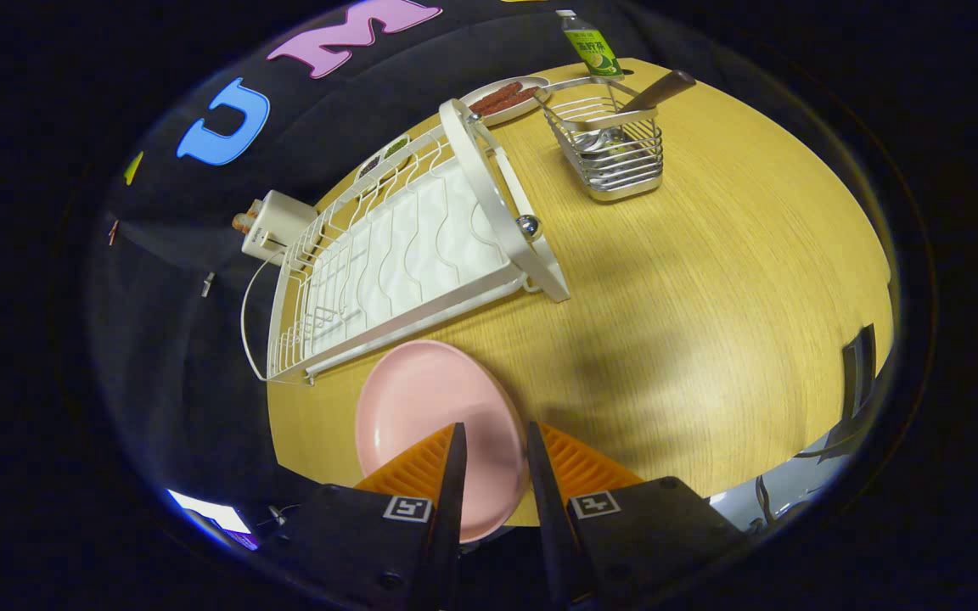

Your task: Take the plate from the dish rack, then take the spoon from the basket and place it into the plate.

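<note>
Plate [421,407] gripped by tongs [493,441] | over wooden table [710,280] | rack [396,255] beyond

a staged kitchen booth: dish rack [387,255], cutlery basket [616,157] on a wooden table [710,297].

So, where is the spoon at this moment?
The spoon stands in the wire basket on the table, far beyond the tongs, just right of the dish rack and before a green bottle.
</note>
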{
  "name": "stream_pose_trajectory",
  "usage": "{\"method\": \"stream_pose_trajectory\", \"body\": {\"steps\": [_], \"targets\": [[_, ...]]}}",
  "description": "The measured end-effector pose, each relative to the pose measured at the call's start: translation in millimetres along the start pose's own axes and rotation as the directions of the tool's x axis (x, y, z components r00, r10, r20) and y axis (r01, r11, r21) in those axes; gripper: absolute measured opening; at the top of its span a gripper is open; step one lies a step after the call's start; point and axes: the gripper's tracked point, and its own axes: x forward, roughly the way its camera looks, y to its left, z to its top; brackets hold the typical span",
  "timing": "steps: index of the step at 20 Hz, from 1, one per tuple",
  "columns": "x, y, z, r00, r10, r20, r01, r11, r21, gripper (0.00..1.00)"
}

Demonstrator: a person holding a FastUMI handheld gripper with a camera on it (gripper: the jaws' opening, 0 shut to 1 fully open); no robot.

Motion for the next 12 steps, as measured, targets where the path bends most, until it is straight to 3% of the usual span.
{"method": "stream_pose_trajectory", "body": {"steps": [3,7,10,12], "targets": [[-8,-10,6,0.999,-0.02,0.027,0.021,1.0,-0.018,0.44],[-36,-18,41,0.986,-0.028,0.167,0.045,0.994,-0.1,0.44],[-70,-20,89,0.943,-0.017,0.332,0.068,0.987,-0.144,0.44],[-91,-30,123,0.901,-0.032,0.433,0.125,0.974,-0.188,0.44]]}}
